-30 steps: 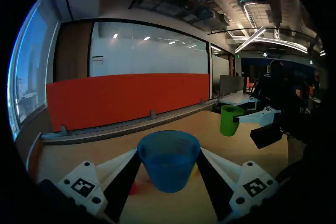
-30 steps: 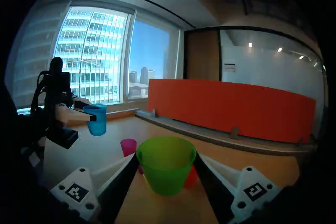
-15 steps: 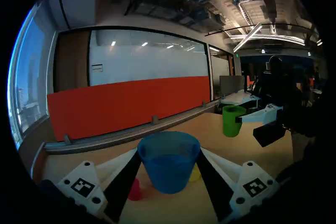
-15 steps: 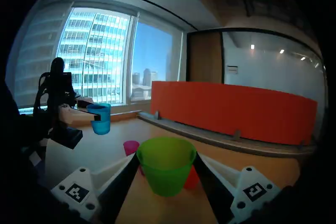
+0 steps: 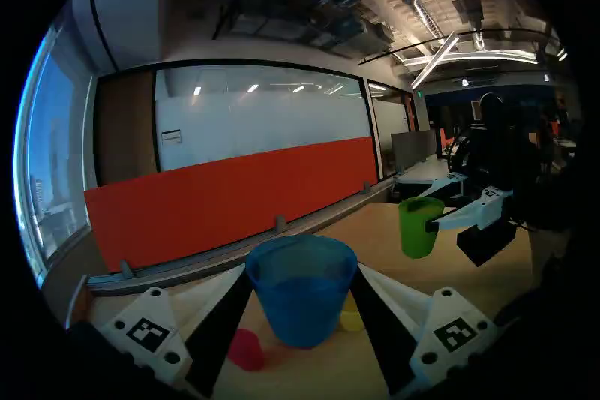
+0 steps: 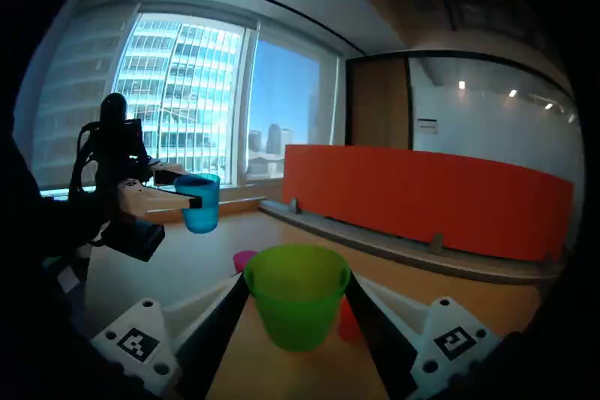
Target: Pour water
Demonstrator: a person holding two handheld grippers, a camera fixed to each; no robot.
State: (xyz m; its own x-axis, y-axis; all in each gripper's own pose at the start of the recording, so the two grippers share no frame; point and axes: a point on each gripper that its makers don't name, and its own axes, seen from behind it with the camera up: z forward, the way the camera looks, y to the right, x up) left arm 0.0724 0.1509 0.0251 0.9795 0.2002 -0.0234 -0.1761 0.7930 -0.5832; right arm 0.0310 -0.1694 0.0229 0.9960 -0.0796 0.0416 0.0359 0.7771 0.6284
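L gripper (image 5: pixel 300 284): pinching translucent blue plastic cup (image 5: pixel 301 306) w/ water, upright.
R gripper (image 6: pixel 298 280): pinching green plastic cup (image 6: pixel 298 314), upright.
Small pink cup (image 5: pixel 246 349): low-left of L gripper.

Left cup (image 5: pixel 301 295) upright between left tongs (image 5: pixel 301 280), right cup (image 6: pixel 298 299) between right tongs (image 6: pixel 298 287), both above surface (image 5: pixel 300 371). Two small cups (image 5: pixel 246 349) on surface under left cup. Partition (image 5: pixel 225 205) behind.

No text is legible. A white notice (image 5: pixel 173 136) on the glass wall (image 5: pixel 262 122) is too small to read. Square black-and-white markers (image 5: pixel 147 333) on the left tool (image 5: pixel 300 271) bear no letters.
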